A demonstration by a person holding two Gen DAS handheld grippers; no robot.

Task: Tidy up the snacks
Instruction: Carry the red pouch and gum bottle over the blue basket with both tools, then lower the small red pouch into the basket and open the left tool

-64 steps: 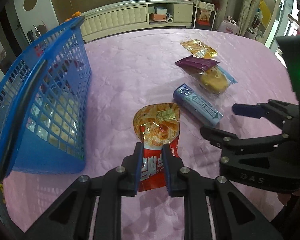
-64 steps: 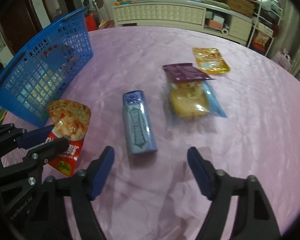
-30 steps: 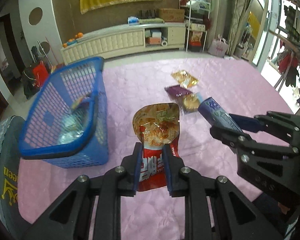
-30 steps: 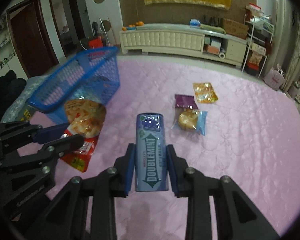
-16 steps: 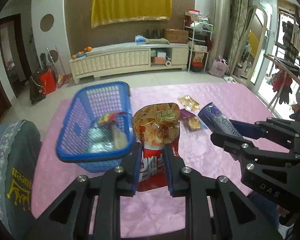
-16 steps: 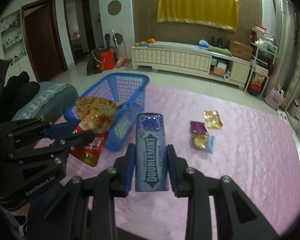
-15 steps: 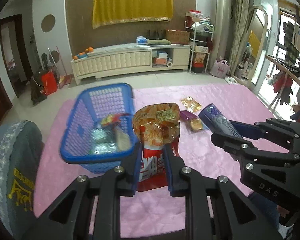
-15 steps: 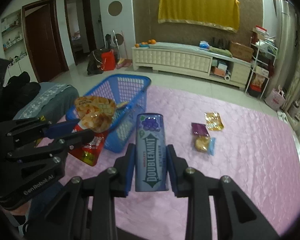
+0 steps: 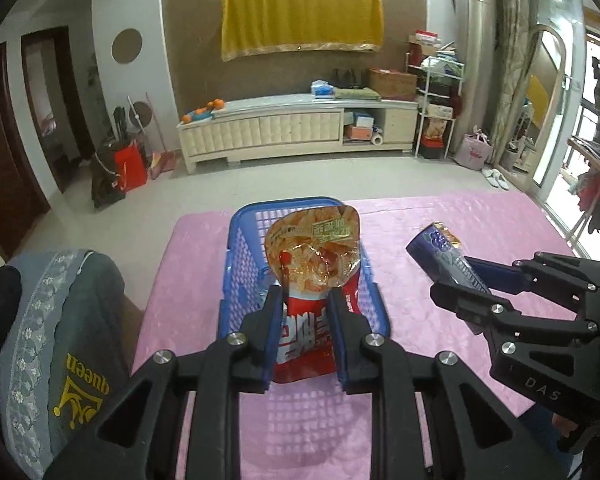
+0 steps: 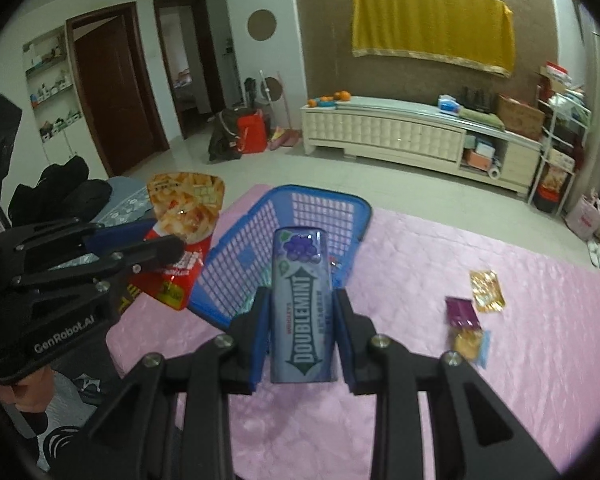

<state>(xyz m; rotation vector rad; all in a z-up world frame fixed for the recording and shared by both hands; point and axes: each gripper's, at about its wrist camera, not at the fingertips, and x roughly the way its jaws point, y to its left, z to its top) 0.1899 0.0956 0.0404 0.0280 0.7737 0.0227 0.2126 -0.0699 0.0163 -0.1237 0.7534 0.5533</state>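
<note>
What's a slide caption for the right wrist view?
Right gripper holds a Doublemint gum tin above the blue basket; left gripper holds a snack pouch.

Dim indoor light, daylight perhaps from right-hand windows, heavy fisheye vignetting, slight blur

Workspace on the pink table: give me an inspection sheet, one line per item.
Surface: pink tablecloth, quilted.
Job's things: blue basket on the table; chip bag and gum tin both held in the air; three small snack packets lying on the cloth.
Clutter: nothing seen.
Grippers: left gripper shut on the chip bag; right gripper shut on the gum tin.
Cables: nothing seen.
Surroundings: white cabinet, yellow cloth on the wall, doorways.
</note>
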